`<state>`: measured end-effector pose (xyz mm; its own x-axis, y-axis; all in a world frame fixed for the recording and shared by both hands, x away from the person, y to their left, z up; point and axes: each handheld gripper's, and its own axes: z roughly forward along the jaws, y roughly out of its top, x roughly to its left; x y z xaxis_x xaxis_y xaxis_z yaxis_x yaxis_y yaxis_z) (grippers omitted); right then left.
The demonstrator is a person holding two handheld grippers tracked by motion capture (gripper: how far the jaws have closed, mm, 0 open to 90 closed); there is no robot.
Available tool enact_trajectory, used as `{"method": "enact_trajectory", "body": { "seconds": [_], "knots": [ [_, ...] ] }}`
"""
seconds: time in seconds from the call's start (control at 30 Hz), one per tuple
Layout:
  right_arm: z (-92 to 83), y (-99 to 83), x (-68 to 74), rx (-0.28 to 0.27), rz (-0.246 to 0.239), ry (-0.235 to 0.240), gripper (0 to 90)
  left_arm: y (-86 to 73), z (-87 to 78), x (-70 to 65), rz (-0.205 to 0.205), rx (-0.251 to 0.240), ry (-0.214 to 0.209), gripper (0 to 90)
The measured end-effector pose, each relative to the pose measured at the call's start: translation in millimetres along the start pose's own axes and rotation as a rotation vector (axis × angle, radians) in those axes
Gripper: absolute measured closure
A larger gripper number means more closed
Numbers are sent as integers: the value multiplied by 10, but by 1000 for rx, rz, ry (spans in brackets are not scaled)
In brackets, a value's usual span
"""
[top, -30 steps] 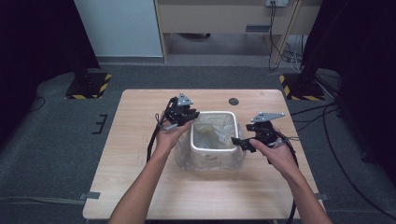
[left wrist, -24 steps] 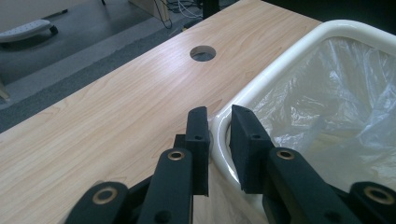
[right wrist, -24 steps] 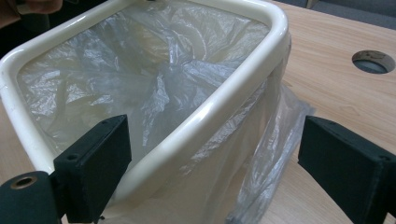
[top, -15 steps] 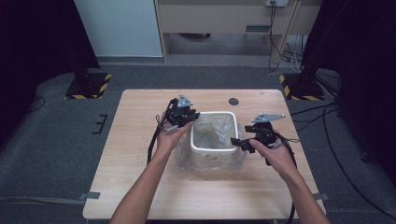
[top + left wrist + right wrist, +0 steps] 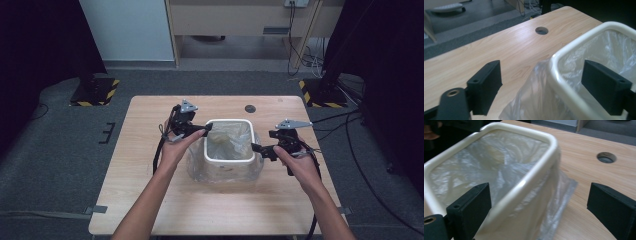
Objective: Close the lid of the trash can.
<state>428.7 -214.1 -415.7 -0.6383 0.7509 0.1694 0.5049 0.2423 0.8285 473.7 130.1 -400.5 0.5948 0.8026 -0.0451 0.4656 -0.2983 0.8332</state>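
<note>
Cream bin (image 5: 229, 159) lined with clear plastic bag (image 5: 220, 172), rim between each spread hand-held gripper's jaws.

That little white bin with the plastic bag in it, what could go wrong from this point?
The clear bag hangs loosely folded over the rim of the white bin, so it might slip back inside. The left gripper, whose jaws have just been opening, straddles the rim with nothing clamped; closing now could pinch rim and plastic together and tear the film. The right gripper is open astride the other side; a nudge from either could shift the light bin.
</note>
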Motion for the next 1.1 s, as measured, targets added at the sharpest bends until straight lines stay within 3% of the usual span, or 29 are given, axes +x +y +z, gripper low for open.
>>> {"method": "enact_trajectory", "body": {
  "seconds": [0.03, 0.13, 0.27, 0.4, 0.77, 1.0, 1.1],
  "knots": [
    [-11, -15, -28, -13, 15, 3, 44, -30, -26, 22, -9, 5, 5, 109],
    [-43, -52, -95, -12, 29, -46, 68, -123, -109, 109, -33, -1, 22, 84],
    [-94, -68, -143, -28, 49, -34, 60, -207, -232, 219, -57, -39, 30, 79],
    [-129, -72, -192, -32, 42, -53, 59, -280, -334, 295, -64, -46, 46, 78],
    [-145, -248, -348, 17, 46, -123, 62, -586, -539, 499, -81, -14, 82, 73],
    [-62, -470, -498, 80, 82, -177, 76, -857, -533, 604, -91, 44, 103, 74],
    [6, -549, -543, 106, 89, -187, 80, -964, -501, 659, -107, 60, 94, 74]
  ]
}}
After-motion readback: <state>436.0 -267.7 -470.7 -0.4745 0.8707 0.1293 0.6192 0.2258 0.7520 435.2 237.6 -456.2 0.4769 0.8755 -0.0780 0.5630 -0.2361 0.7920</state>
